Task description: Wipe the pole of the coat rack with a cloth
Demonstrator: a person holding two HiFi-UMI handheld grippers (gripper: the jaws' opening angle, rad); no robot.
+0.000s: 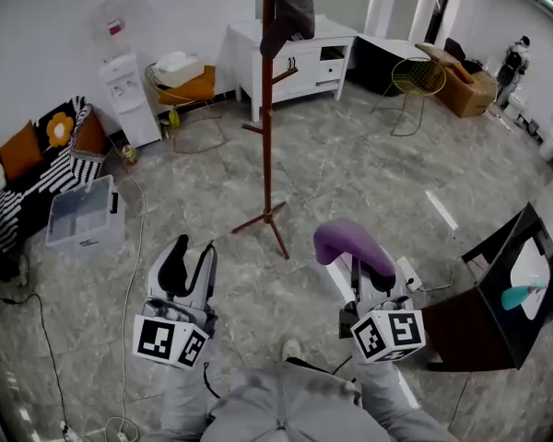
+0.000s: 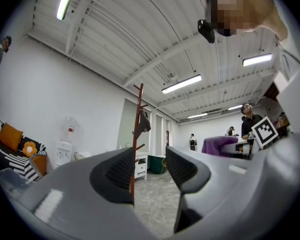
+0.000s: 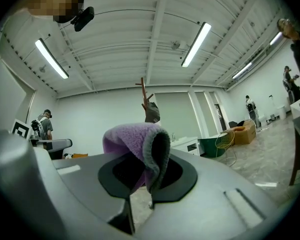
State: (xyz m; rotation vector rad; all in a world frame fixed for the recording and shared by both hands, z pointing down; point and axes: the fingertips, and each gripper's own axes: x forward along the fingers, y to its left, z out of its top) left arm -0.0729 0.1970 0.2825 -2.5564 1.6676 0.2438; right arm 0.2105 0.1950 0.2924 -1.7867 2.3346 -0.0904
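Pinching a folded purple cloth (image 3: pixel 132 139) in the right tool (image 3: pixel 148 178), jaws pressed together on it, the fold bulging up above them. Holding the left tool (image 2: pixel 149 171) spread and empty, with nothing between its pads but the room beyond. Facing the coat rack (image 1: pixel 267 109), well apart from both tools, upright on splayed feet on the marble floor (image 1: pixel 350 173), with a dark bag (image 1: pixel 290 7) hung near the top. No contact between cloth and pole; by the look of it an approach, with wiping not begun.

Risks, as a judgement only:
- Could tip or skid the rack by pressing sideways with the cloth, given thin feet and weight hung high. Worth steadying the pole with the free left tool.
- Could lose the cloth mid-stroke by snagging it on the side pegs (image 1: pixel 282 75), since only a narrow pinch holds it.
- Could knock the bag down when wiping near the top.
- Could catch a foot on the white cable (image 1: pixel 129 284) trailing across the floor at the left while stepping forward.
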